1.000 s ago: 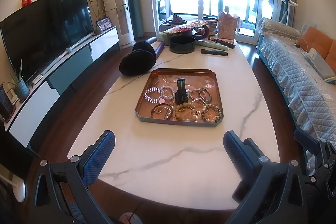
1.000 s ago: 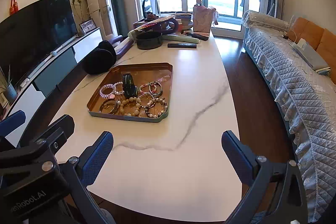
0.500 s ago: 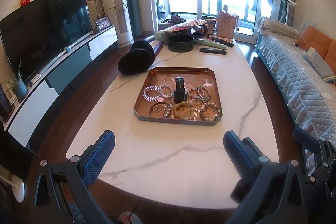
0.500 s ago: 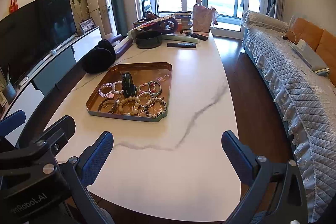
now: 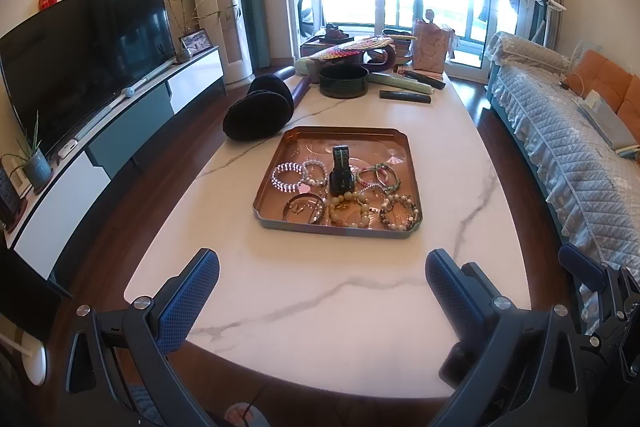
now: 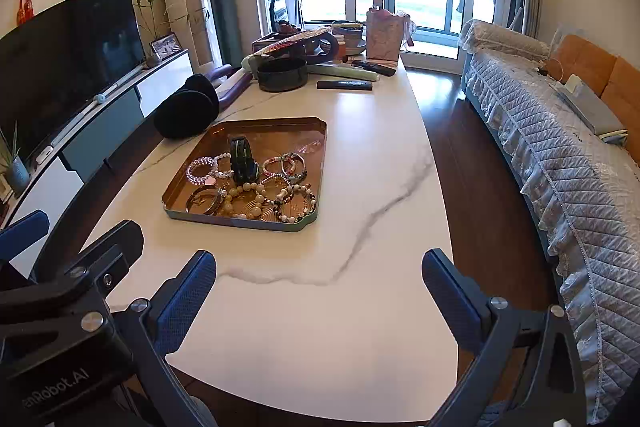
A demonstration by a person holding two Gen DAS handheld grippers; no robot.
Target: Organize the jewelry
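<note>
**Both grippers spread, nothing held**

Fingers of left gripper [image 5: 322,291] and right gripper [image 6: 320,291] stood wide apart, empty, over the marble table [image 6: 360,327]. Copper tray [image 5: 412,163] with bracelets [image 5: 360,195] sat ahead of both fingertips, well apart, untouched.

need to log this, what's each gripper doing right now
left gripper: open, holding nothing.
right gripper: open, holding nothing.
</note>
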